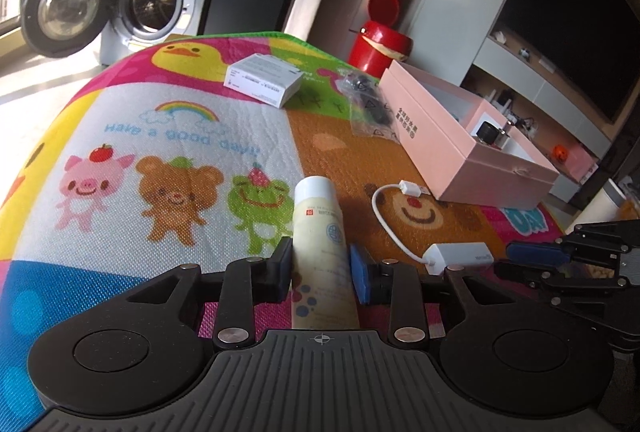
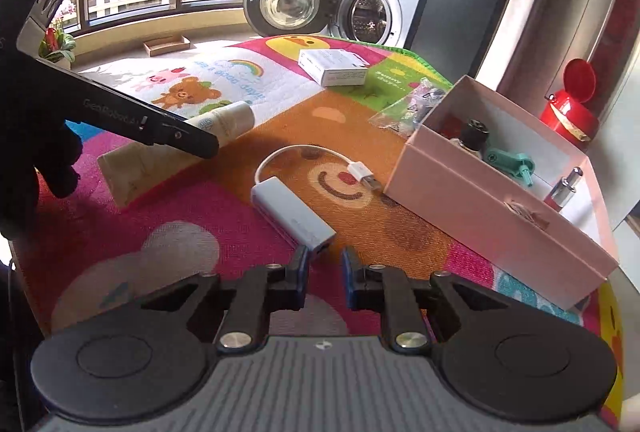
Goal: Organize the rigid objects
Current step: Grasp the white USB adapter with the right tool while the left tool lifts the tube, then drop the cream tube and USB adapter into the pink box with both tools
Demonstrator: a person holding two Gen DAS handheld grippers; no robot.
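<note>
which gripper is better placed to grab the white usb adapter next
Right. The right gripper sits open with nothing in it, just short of the usb adapter. The left gripper already straddles the cream tube.

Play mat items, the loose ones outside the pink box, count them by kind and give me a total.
Cream squeeze tube with white cap, between the left hand-held gripper fingers: 1
White USB adapter with short cable: 1
White flat cardboard box: 1
Clear plastic bag of small dark parts: 1
Total: 4
</note>
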